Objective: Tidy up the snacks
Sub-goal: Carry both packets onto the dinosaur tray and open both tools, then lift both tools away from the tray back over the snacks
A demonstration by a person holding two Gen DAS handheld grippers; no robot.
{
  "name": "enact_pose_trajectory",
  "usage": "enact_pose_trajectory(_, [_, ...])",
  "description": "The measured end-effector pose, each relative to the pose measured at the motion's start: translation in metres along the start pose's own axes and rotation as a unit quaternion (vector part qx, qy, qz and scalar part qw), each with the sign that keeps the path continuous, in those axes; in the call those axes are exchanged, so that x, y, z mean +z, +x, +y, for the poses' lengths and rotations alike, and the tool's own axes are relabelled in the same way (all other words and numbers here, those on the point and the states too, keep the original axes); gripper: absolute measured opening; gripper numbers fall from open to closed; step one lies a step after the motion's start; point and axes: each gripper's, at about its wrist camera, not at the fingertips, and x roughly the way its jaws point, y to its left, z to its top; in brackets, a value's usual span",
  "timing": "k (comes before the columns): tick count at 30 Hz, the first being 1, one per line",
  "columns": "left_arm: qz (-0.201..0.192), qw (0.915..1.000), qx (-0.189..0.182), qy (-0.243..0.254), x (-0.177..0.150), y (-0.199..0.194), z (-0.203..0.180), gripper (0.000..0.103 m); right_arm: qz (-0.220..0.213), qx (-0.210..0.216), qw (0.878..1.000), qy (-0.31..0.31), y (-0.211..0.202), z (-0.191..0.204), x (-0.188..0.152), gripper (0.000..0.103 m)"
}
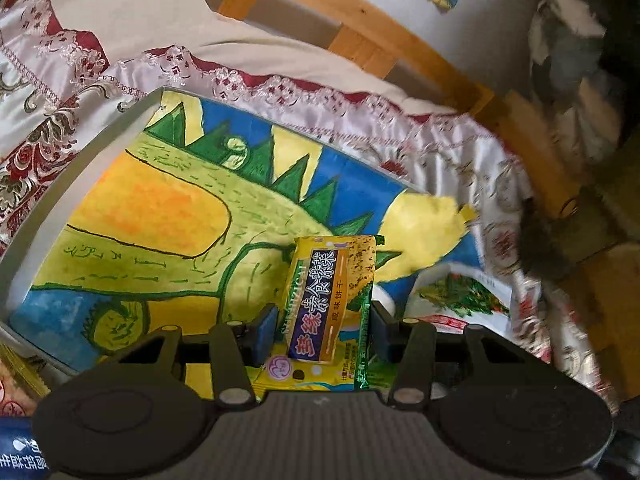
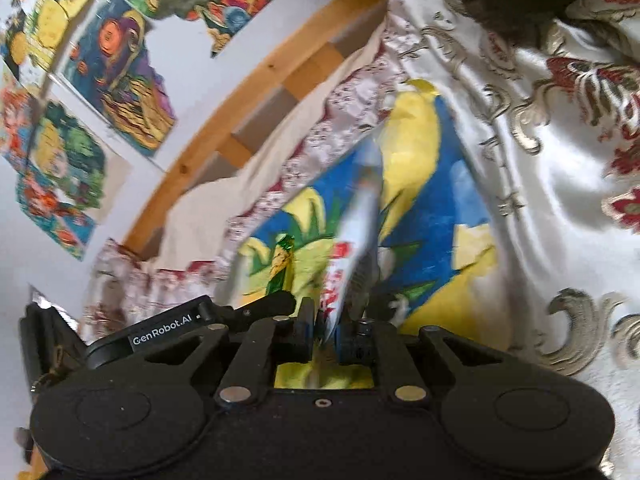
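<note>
My left gripper (image 1: 324,328) is shut on a yellow and green cracker packet (image 1: 328,300) with purple Chinese lettering, held upright above a box lid painted with a green dinosaur (image 1: 160,208). In the right wrist view my right gripper (image 2: 324,336) is shut on a thin white and red snack packet (image 2: 356,232) that stands on edge and is blurred. The left gripper's arm (image 2: 192,320) and the green edge of the cracker packet (image 2: 282,264) show to the left of it, over the same painted lid (image 2: 432,208).
The lid lies on a white satin cloth with red and gold flowers (image 2: 560,160). A wooden rail (image 1: 360,28) runs behind it. Paintings (image 2: 112,60) hang on the white wall. More snack packets (image 1: 20,384) sit at the lower left.
</note>
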Motion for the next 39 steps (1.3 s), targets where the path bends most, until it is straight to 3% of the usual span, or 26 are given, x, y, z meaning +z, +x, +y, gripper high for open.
enact_pose_trajectory(8, [0.012, 0.9983, 0.054, 0.019, -0.009, 0.006, -0.009, 0.054, 0.005, -0.086, 0.993, -0.079, -0.003, 0.018, -0.002, 0.033])
enact_pose_trajectory(10, [0.016, 0.9974, 0.068, 0.022, -0.009, 0.004, -0.010, 0.062, 0.009, -0.106, 0.990, -0.094, -0.005, 0.023, -0.004, 0.038])
enact_pose_trajectory(16, [0.004, 0.9966, 0.080, 0.021, -0.007, -0.014, -0.011, 0.081, 0.006, -0.115, 0.989, -0.097, -0.015, 0.024, -0.006, 0.068])
enact_pose_trajectory(20, [-0.011, 0.9958, 0.087, 0.027, -0.009, -0.036, -0.011, 0.087, -0.001, -0.111, 0.988, -0.106, -0.028, 0.027, -0.005, 0.086])
enact_pose_trajectory(30, [-0.086, 0.9898, 0.106, 0.040, -0.035, -0.118, -0.008, 0.101, -0.066, -0.096, 0.976, -0.183, -0.086, 0.058, -0.034, 0.099])
enact_pose_trajectory(39, [-0.160, 0.9771, 0.118, 0.075, -0.075, -0.203, -0.006, 0.102, -0.171, -0.091, 0.938, -0.288, -0.165, 0.094, -0.091, 0.102])
